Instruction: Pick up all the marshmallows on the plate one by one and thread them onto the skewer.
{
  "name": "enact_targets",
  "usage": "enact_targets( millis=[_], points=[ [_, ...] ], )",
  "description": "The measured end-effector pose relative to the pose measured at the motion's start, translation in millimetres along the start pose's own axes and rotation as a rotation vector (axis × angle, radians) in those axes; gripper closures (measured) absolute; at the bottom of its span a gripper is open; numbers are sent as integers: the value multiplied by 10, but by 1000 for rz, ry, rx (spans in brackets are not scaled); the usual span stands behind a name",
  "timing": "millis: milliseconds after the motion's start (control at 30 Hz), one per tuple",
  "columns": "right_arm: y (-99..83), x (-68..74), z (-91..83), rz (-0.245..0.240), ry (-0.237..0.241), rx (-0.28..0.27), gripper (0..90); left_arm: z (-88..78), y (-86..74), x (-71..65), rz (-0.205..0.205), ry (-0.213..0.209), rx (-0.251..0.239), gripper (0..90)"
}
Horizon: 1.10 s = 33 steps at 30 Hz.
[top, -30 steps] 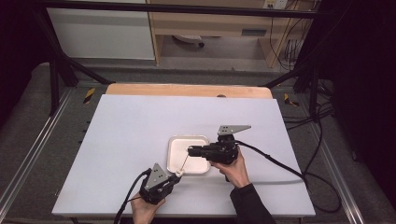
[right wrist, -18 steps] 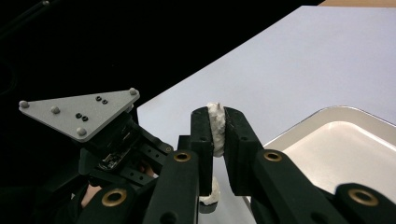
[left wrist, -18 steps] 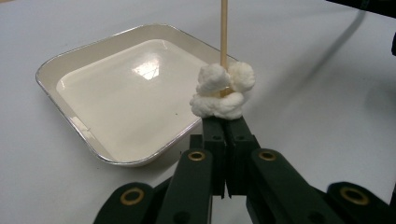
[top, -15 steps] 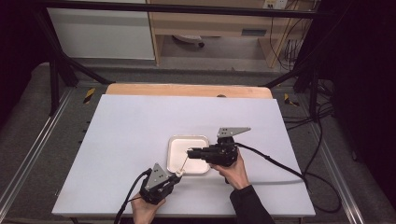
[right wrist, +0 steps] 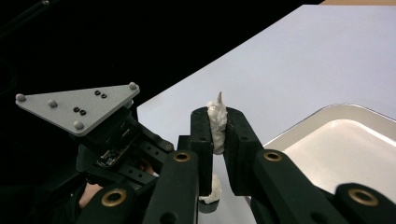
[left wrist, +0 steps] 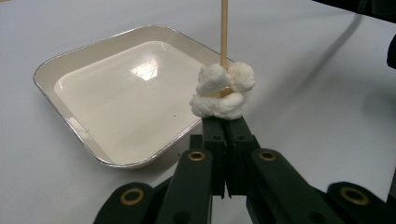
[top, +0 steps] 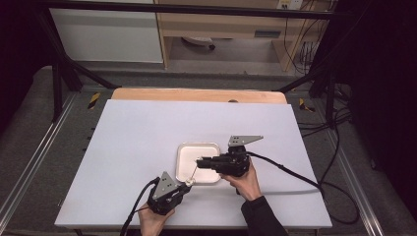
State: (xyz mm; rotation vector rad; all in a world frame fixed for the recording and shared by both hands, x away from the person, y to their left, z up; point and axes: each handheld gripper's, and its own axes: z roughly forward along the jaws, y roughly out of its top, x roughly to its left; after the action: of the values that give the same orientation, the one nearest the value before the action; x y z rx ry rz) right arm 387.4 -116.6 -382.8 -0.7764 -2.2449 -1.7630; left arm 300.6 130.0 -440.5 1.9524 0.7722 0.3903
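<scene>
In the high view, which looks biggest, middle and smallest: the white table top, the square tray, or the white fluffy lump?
1. White table top: the largest.
2. Square tray: middle-sized.
3. White fluffy lump: the smallest, a tiny blob at the tray's near edge.

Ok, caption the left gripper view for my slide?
Left gripper shut on white lump skewered by wooden stick, beside empty tray.

**Mostly white and black here**

Table top is a pale, slightly bluish white with a light wood strip along its far edge. On it, the tray is cream inside with a shiny silver rim. Beside the tray, the fluffy lump is pure white on a tan wooden skewer. Both grippers are black with brass-coloured rivets; right gripper has a grey plate with dark dots.
</scene>
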Motion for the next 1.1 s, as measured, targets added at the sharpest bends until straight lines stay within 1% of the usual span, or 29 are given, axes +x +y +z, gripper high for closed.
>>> enact_targets(
  millis=[67,100,133,167,200,233,267,300,400,467,500,533,567,633,700,767,800,833,933,1067,1100],
  points=[
    [2,1,-3,-1,-1,6,834,-4,8,1,-6,-5,-11,886],
    [2,-1,-2,-2,-2,7,832,-22,17,-3,-11,-16,-48,886],
    [-9,-5,23,1,0,44,828,-53,52,-11,-16,-20,-77,886],
    [-60,-11,81,2,0,92,825,-65,102,-27,4,26,-58,884],
    [-117,-10,127,3,-6,95,824,-57,136,-41,35,60,-26,885],
    [-134,4,144,-5,-22,73,823,-57,141,-46,39,66,-31,884],
    [-131,5,145,-7,-20,56,822,-63,138,-40,35,63,-34,883],
    [-127,6,145,-2,-16,50,819,-64,133,-25,24,54,-33,884],
    [-142,-5,160,7,-21,64,808,-45,107,15,-6,22,-35,884],
    [-148,-3,165,8,-25,69,799,-35,109,14,-15,12,-47,884],
    [-157,-7,174,14,-21,79,791,-32,117,13,-18,12,-42,883],
    [-169,-8,181,17,-23,86,783,-28,121,16,-11,13,-37,883],
    [-172,-3,180,12,-33,84,775,-30,117,22,-15,11,-39,883],
    [-161,7,167,12,-34,73,706,-41,106,46,-28,12,-41,883],
    [-146,20,145,8,-41,57,599,-57,87,76,-46,13,-41,883],
    [-124,43,89,-20,-68,36,515,-80,65,104,-57,18,-45,883],
    [-115,49,55,-31,-88,24,467,-89,57,118,-60,18,-43,882],
    [-108,48,21,-46,-116,22,439,-98,51,129,-63,20,-42,882],
    [-127,10,-83,-75,-187,23,348,-121,48,157,-67,22,-38,882],
    [-211,-71,-217,-113,-281,37,218,-135,51,182,-67,20,-34,881],
    [-235,-87,-249,-119,-302,44,201,-137,52,184,-67,20,-32,881]
  ],
)
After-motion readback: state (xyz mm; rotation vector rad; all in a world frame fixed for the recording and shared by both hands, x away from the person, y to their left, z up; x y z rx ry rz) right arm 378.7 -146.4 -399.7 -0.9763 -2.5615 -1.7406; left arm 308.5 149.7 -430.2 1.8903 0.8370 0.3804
